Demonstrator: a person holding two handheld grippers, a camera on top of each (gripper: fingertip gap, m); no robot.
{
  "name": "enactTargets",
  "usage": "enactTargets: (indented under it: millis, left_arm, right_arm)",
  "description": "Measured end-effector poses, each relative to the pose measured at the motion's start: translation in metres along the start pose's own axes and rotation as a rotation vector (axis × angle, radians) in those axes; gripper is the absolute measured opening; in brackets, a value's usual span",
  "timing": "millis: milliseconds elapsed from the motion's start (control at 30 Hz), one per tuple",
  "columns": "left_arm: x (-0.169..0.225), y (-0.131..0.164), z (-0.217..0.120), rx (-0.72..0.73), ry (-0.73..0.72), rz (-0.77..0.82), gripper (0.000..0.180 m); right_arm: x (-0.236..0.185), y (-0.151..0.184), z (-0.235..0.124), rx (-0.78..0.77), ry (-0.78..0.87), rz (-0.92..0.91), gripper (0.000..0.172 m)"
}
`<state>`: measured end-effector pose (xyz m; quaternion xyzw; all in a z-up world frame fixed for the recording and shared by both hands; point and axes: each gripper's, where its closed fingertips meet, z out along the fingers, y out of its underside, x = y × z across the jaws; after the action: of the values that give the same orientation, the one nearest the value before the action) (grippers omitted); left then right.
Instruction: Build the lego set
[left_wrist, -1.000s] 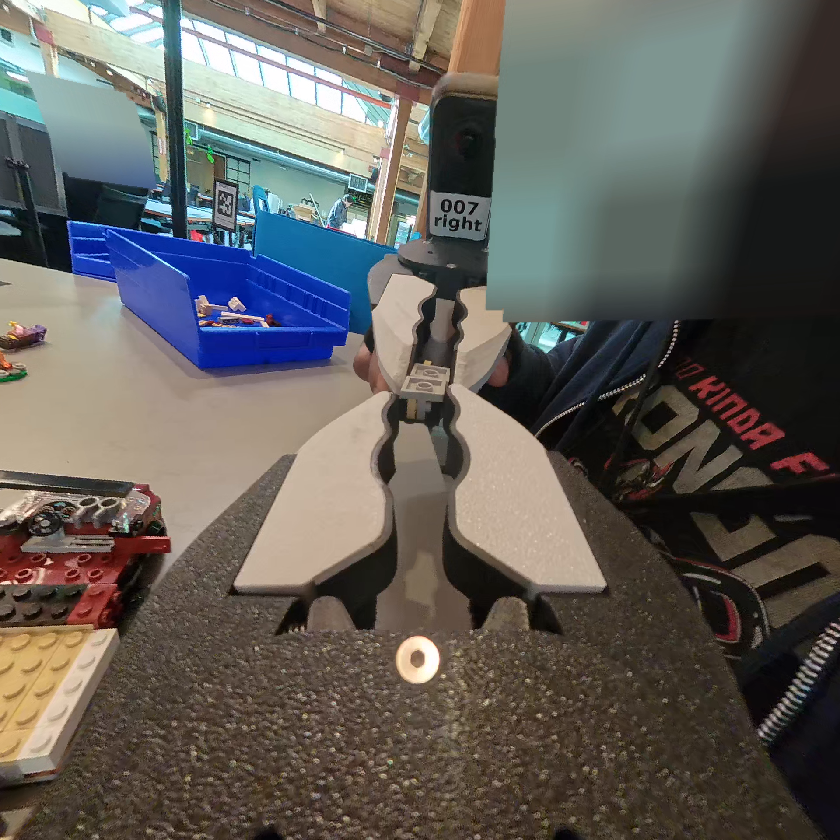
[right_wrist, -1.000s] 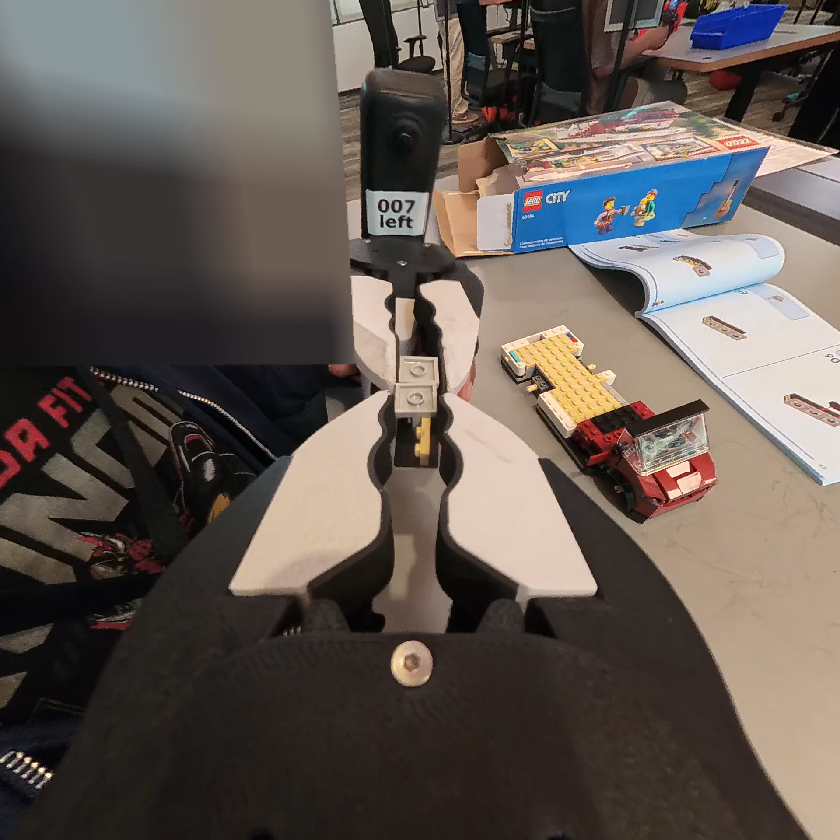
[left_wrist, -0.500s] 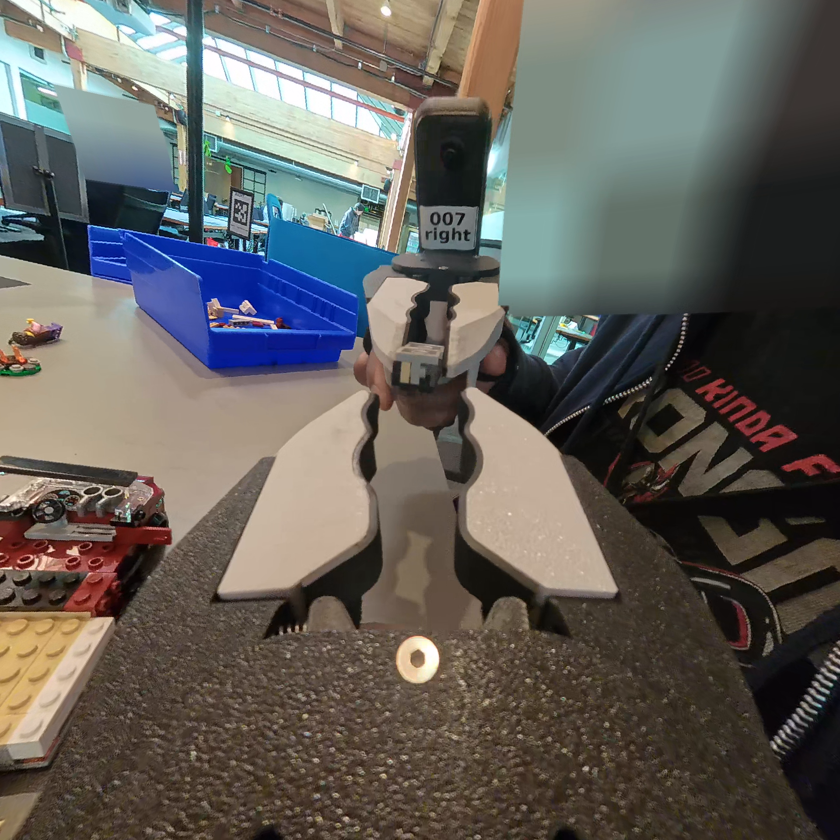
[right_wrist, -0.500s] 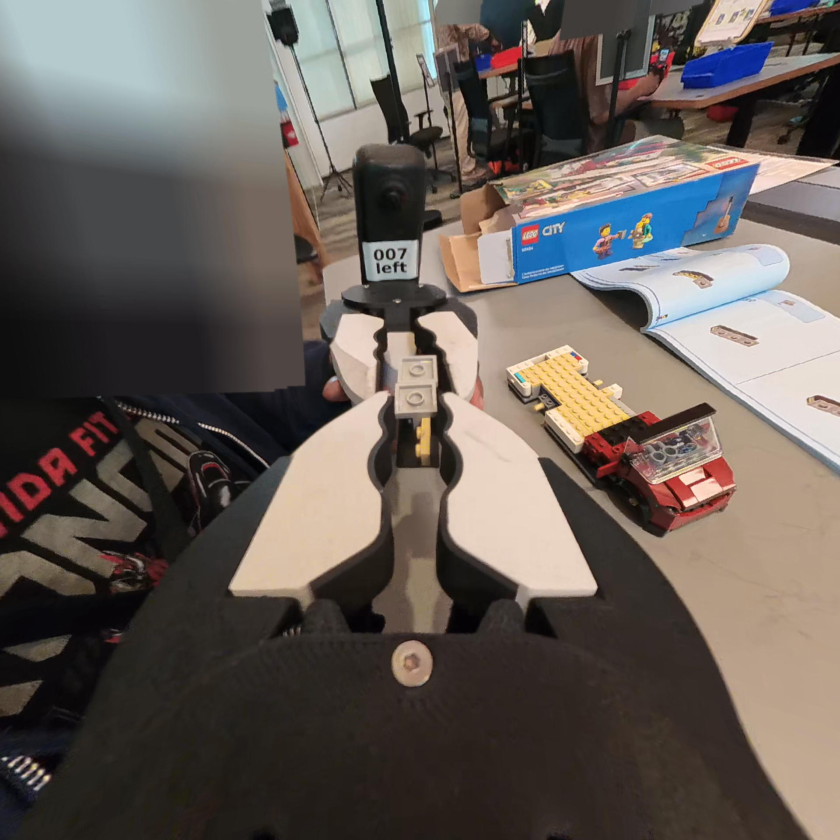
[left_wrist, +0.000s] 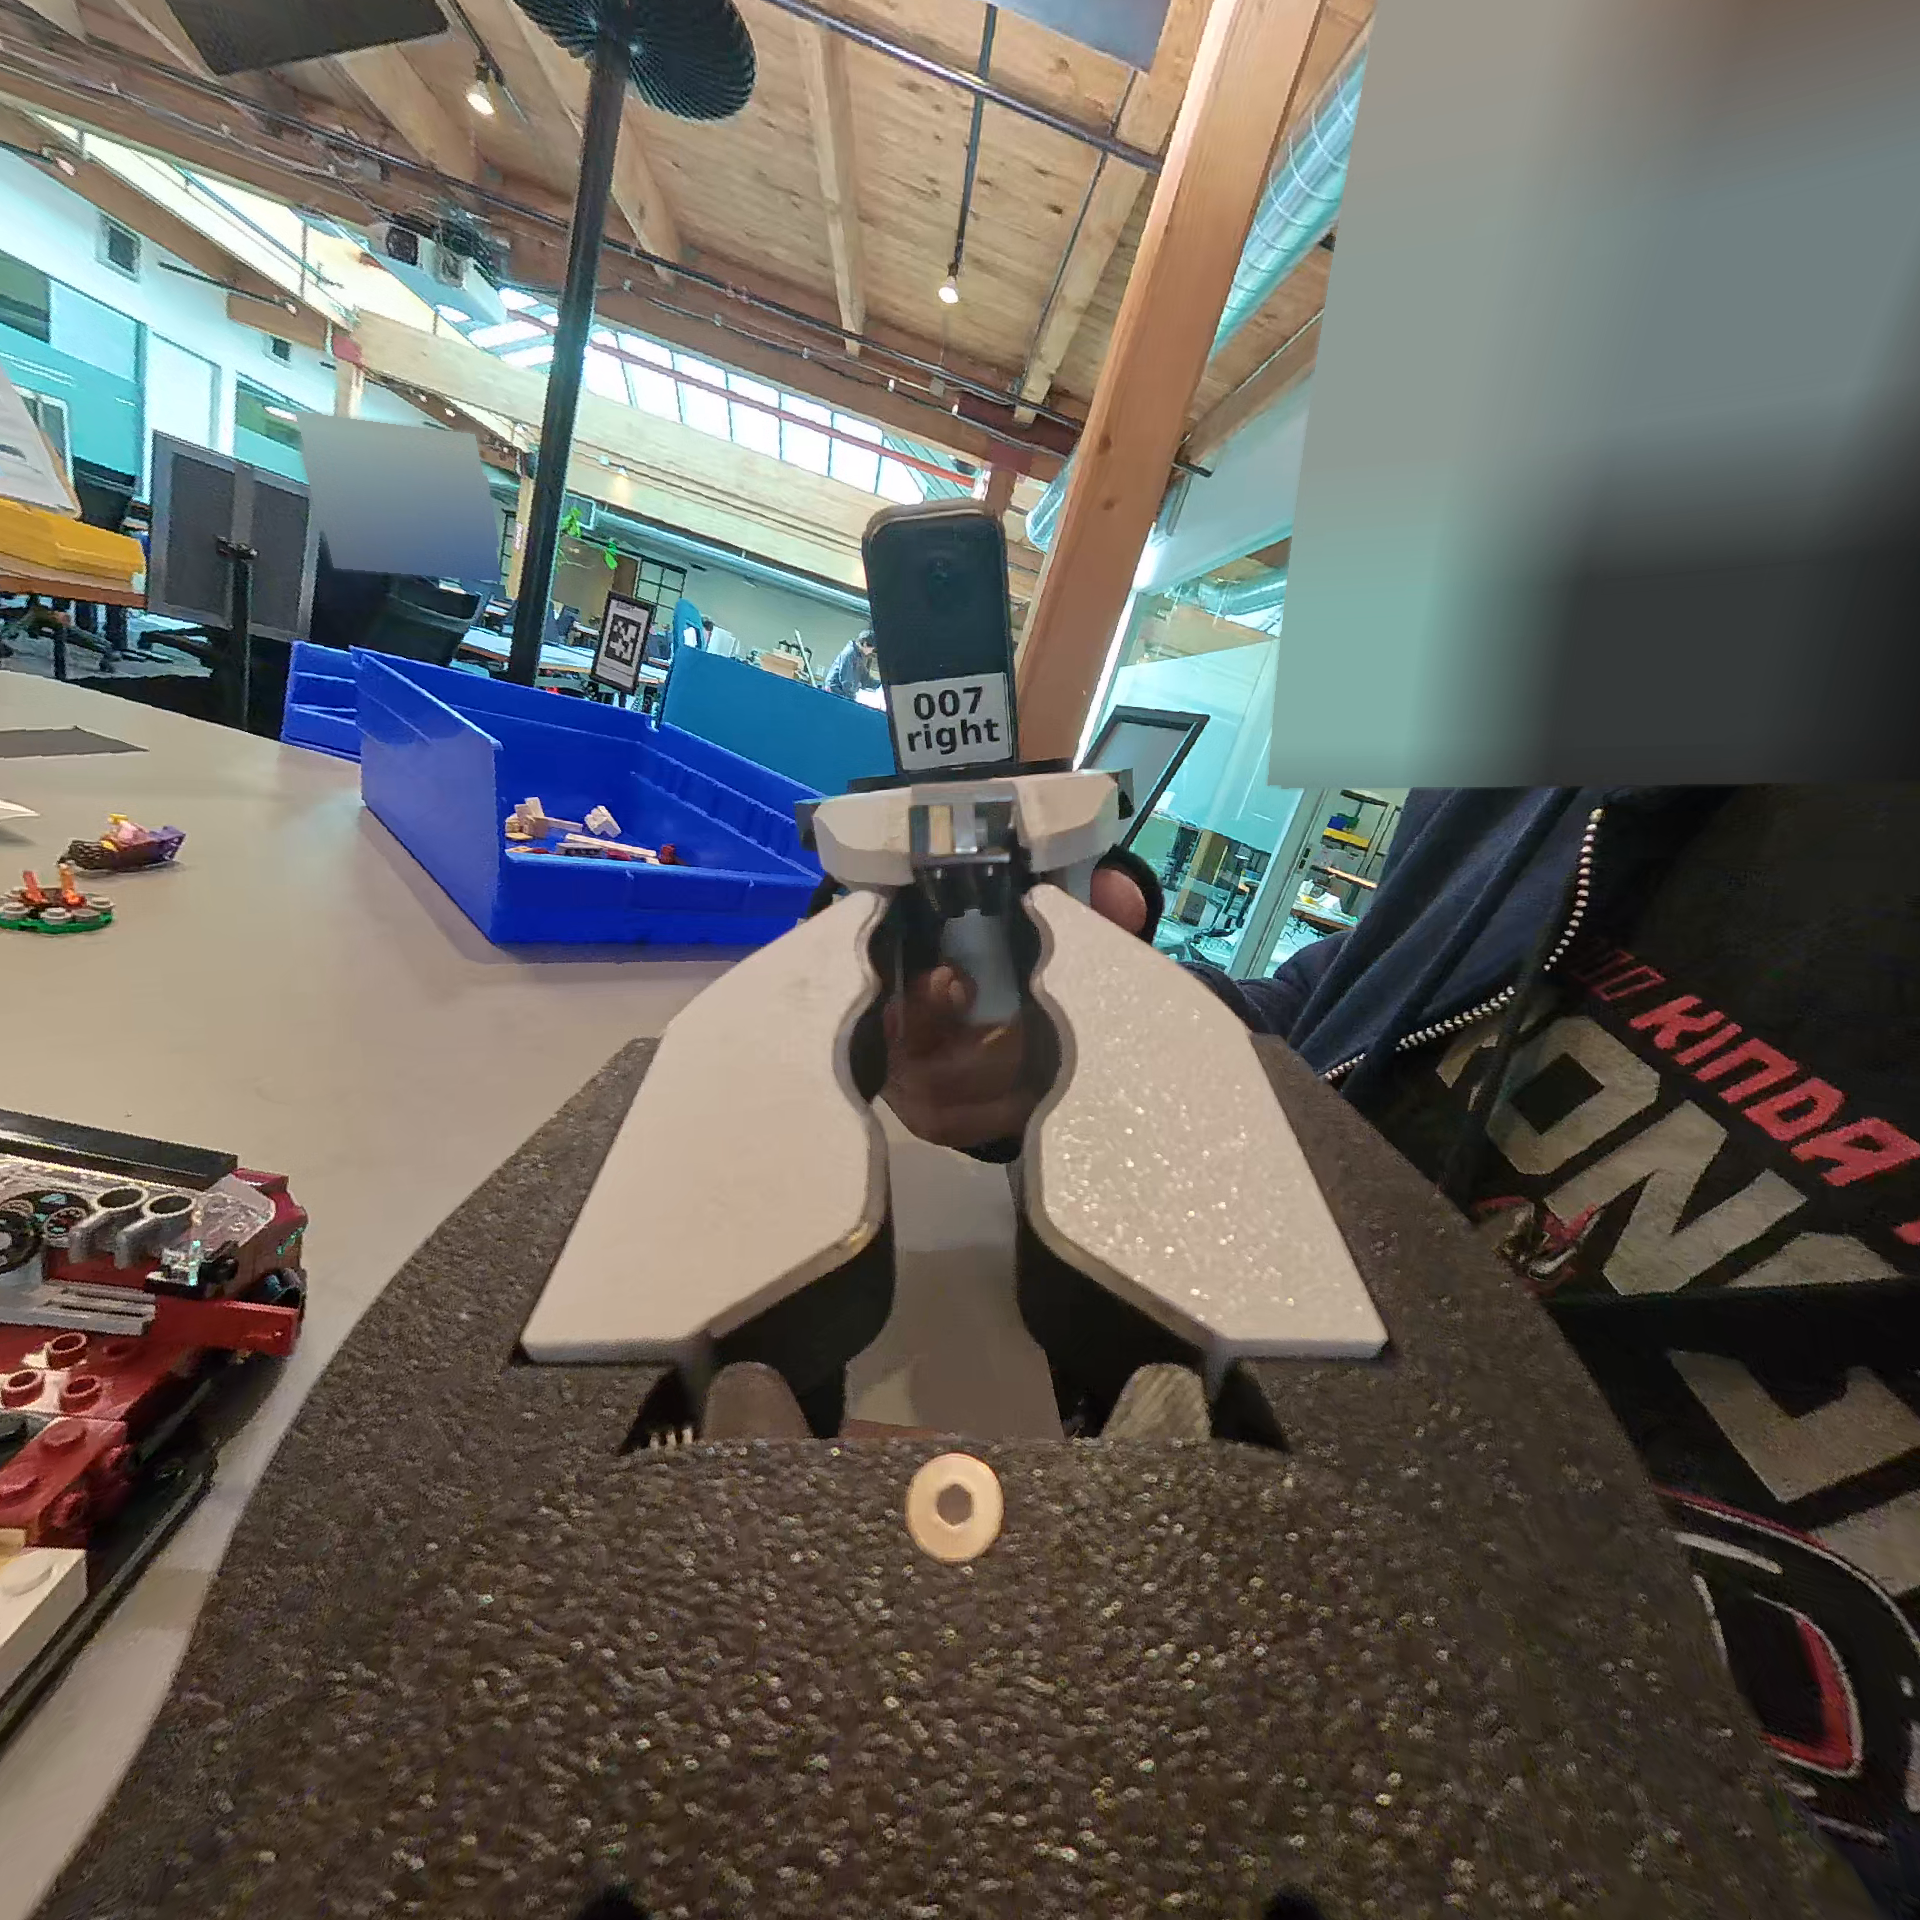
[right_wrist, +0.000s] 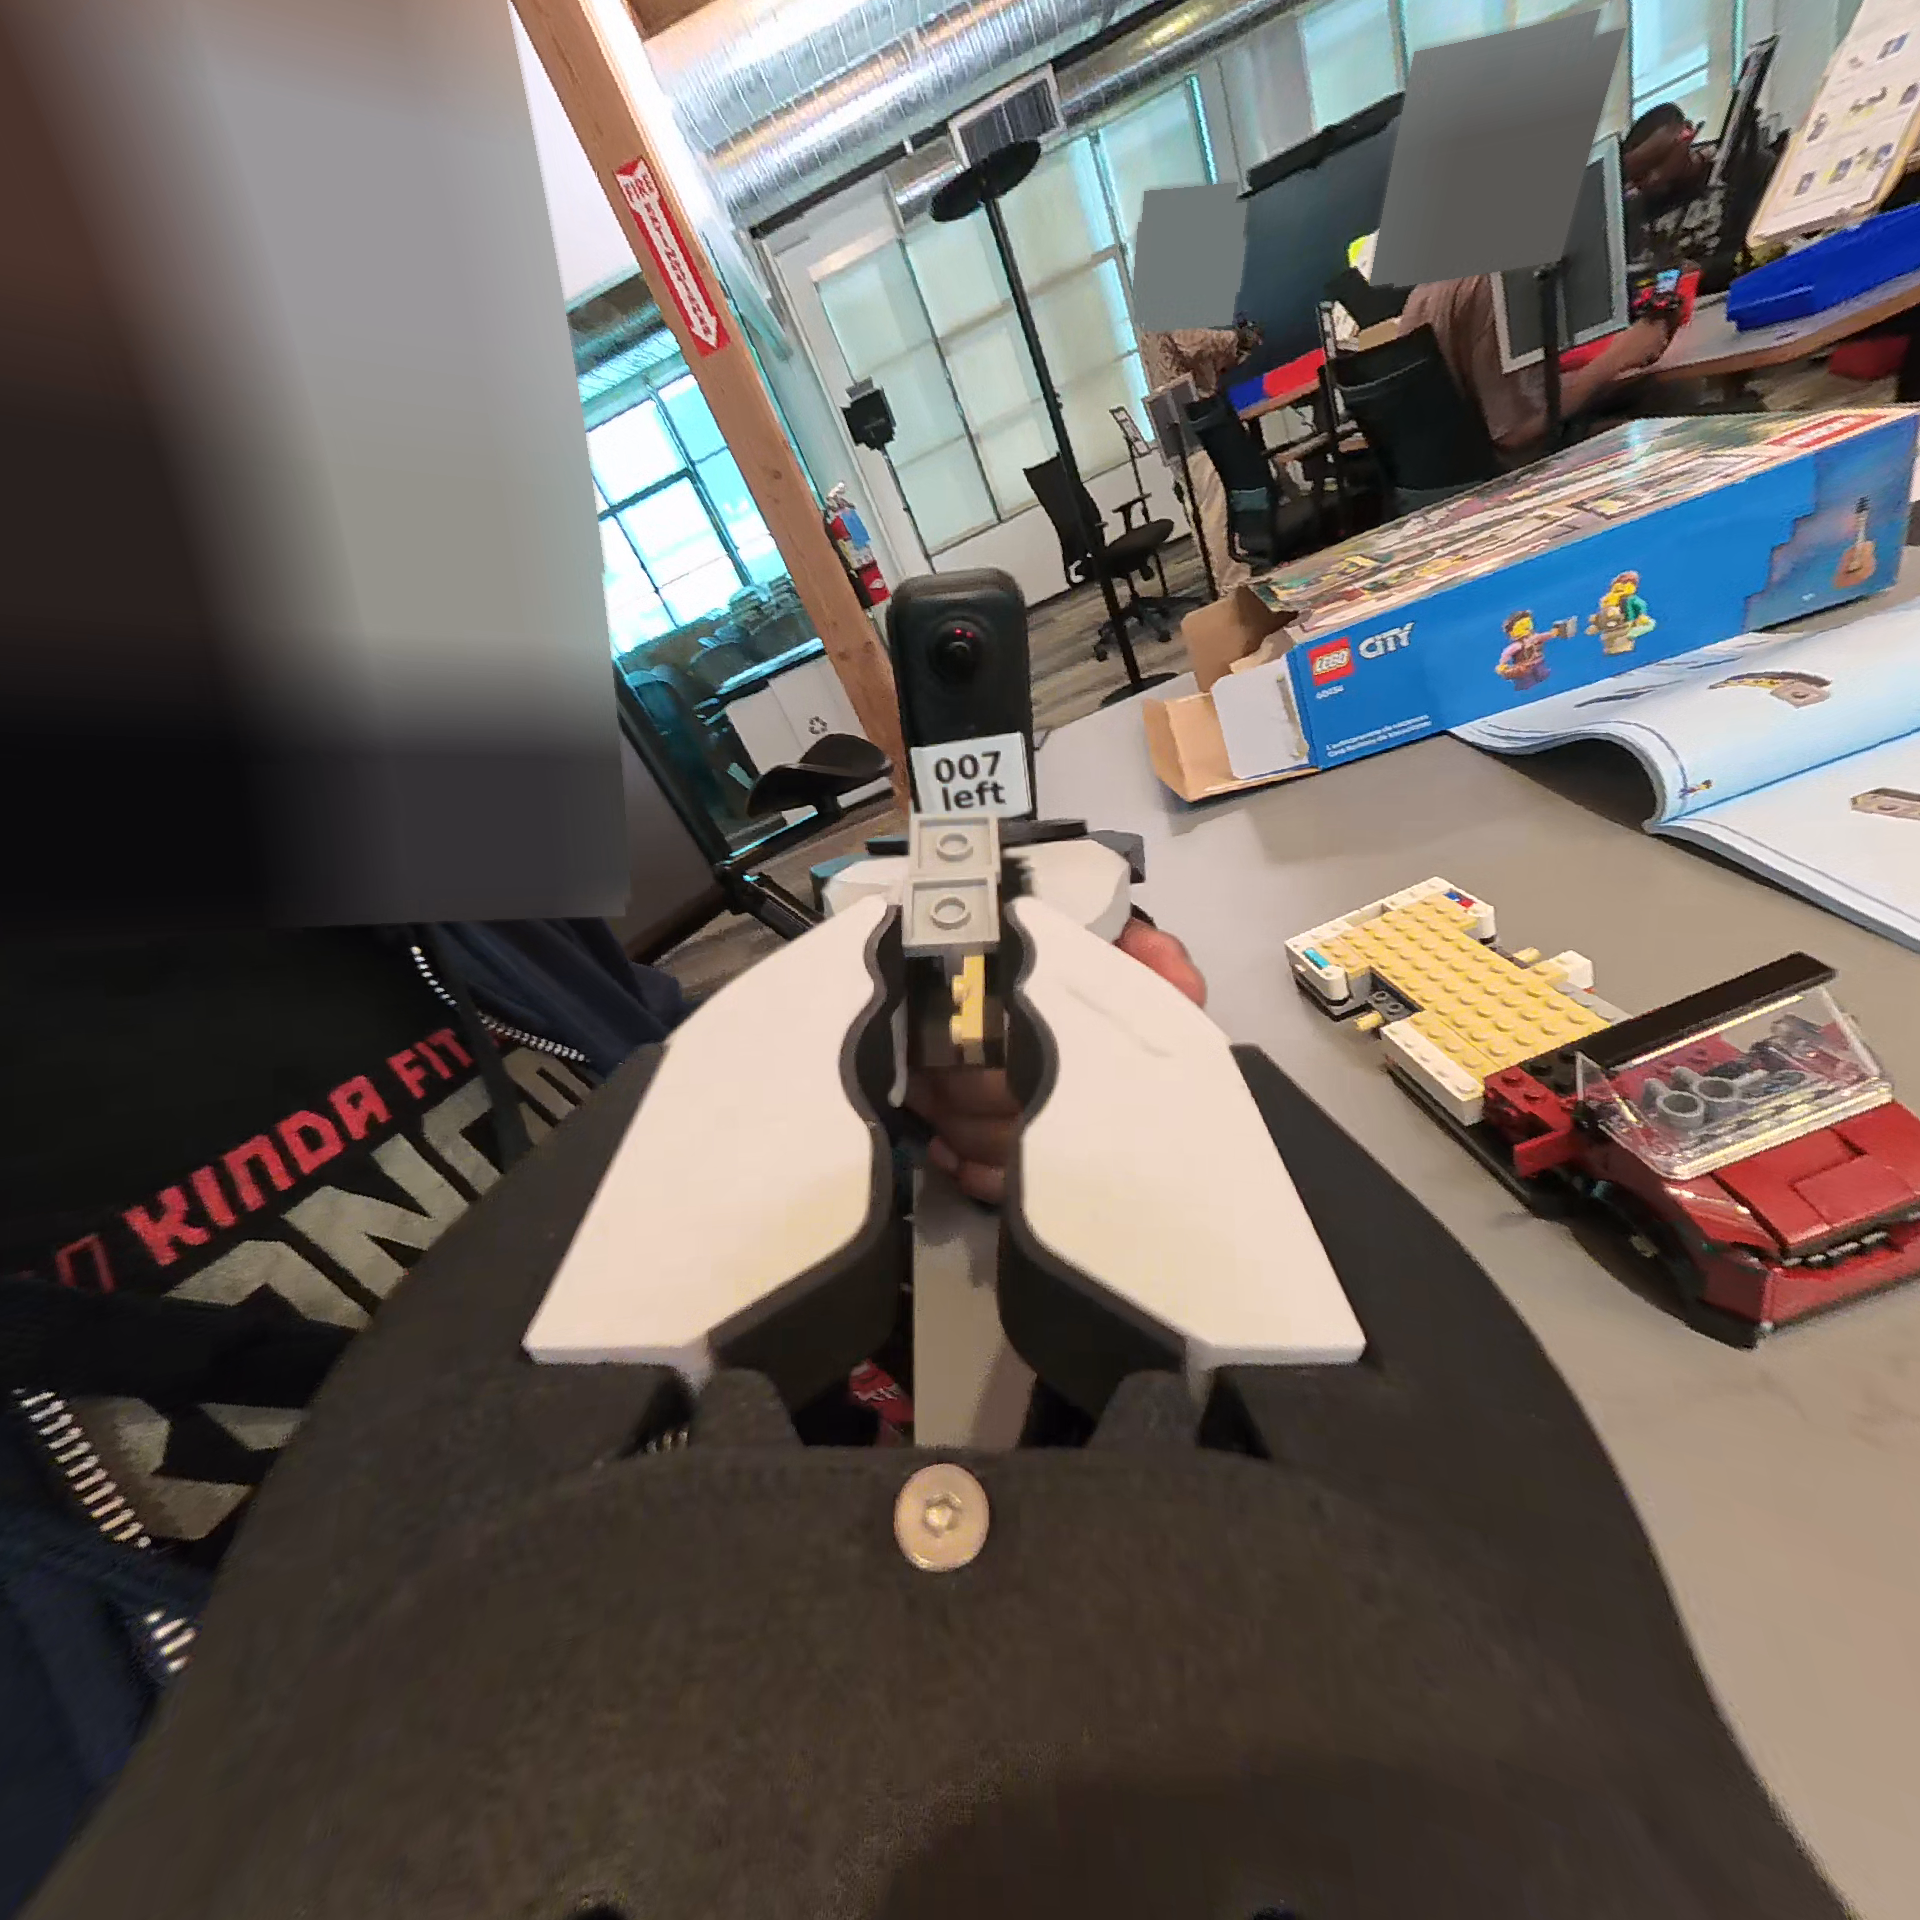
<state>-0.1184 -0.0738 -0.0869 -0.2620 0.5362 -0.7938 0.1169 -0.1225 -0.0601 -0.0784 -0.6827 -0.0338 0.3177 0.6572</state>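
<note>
On the grey surface (right_wrist: 1455, 831) the red and tan brick car (right_wrist: 1621, 1101) lies as before. The left hand-held gripper (left_wrist: 956, 914), shut on the brick piece a second ago, now stands slightly open and bare below it. The right hand-held gripper (right_wrist: 951, 925) still clamps the grey brick assembly (right_wrist: 948, 883), now raised.

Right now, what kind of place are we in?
Probably a big shared workshop or office: wooden ceiling beams, office chairs, and a grey table with a toy-brick car and blue parts bin.
</note>
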Motion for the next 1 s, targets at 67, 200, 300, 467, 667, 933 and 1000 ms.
enactTargets:
  millis: [67, 200, 300, 467, 667, 933, 1000]
  left_arm:
    - [0.001, -0.001, 0.001, 0.019, -0.001, -0.002, 0.022]
    - [0.001, -0.005, 0.0, 0.053, -0.012, 0.004, 0.016]
    - [0.002, -0.006, 0.0, 0.066, -0.013, 0.003, 0.015]
    - [0.001, -0.008, 0.001, 0.096, -0.012, -0.04, 0.022]
    - [0.0, -0.012, 0.001, 0.143, -0.012, -0.052, 0.017]
    - [0.0, -0.014, 0.002, 0.162, -0.014, -0.036, 0.016]
    - [-0.001, -0.015, 0.001, 0.168, -0.016, -0.034, 0.016]
  right_arm:
    - [0.0, 0.0, 0.0, 0.005, -0.008, 0.009, 0.016]
    - [0.001, 0.0, 0.0, 0.013, -0.015, 0.021, 0.016]
    - [0.0, 0.0, -0.001, 0.017, -0.025, 0.028, 0.017]
    - [0.001, -0.003, -0.002, 0.043, -0.039, 0.049, 0.016]
    - [0.001, -0.003, -0.001, 0.053, -0.035, 0.047, 0.017]
    - [0.0, -0.002, -0.001, 0.053, -0.025, 0.025, 0.017]
    - [0.002, -0.001, 0.0, 0.044, -0.004, 0.018, 0.019]
